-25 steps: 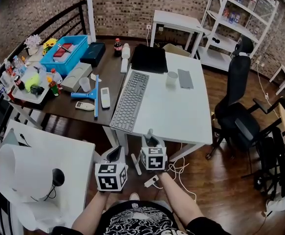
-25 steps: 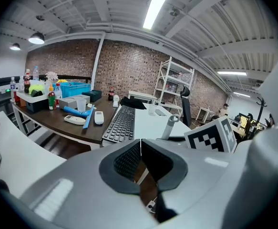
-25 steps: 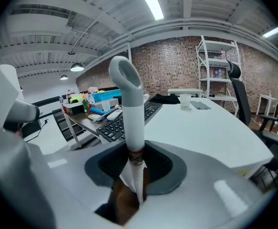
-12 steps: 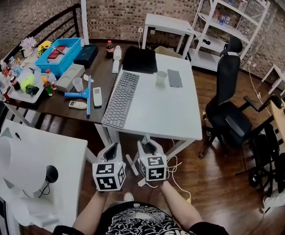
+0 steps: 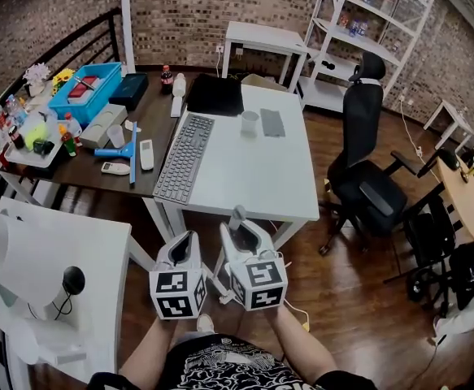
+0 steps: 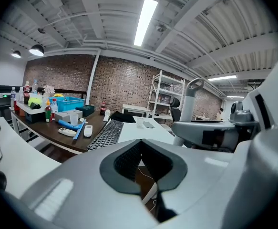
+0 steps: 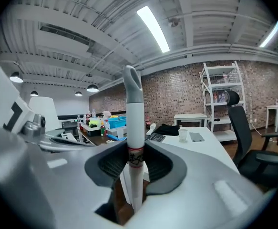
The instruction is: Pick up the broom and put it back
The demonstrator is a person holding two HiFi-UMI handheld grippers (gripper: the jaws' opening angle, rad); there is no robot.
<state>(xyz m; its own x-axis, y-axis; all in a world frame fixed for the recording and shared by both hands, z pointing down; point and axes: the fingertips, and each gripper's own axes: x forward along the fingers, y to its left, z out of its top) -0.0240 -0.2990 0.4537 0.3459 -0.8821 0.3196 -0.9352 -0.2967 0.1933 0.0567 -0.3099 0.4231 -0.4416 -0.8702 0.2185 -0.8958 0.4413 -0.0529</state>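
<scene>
Right gripper (image 5: 238, 234) clamped on broom (image 7: 133, 128) handle; pole upright between the pads, lower centre of head view, just before the desk (image 5: 279, 177). Left gripper (image 5: 183, 249) beside it, jaws together, nothing between. Brush end not clearly visible, possibly under the grippers.

No text is legible: the dark print on the broom (image 7: 133, 123) handle's band is blurred, and the white design on the shirt (image 5: 220, 370) is unreadable.
</scene>
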